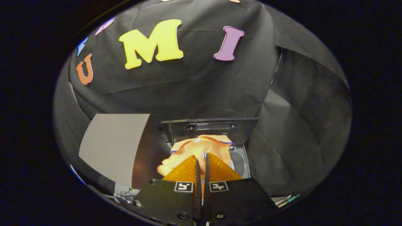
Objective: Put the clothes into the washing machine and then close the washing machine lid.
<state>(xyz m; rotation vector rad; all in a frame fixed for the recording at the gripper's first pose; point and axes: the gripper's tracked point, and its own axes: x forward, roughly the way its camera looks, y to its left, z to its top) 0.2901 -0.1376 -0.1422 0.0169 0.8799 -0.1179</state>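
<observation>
An orange garment (201, 147) with thin blue trim hangs bunched just ahead of my gripper (202, 157), whose two orange fingers (185, 171) are pressed together on its cloth. Beyond and below the garment stands the washing machine (240, 160), its dark lid (210, 128) raised upright at the back. The garment hangs over the machine's open top and hides most of the opening; a grey curved part of the drum rim shows to the right of the fingers.
A grey panel (114, 146) stands to the left of the machine. Some wires (124, 196) lie on a pale surface low on the left. Black cloth walls close in behind and to the right.
</observation>
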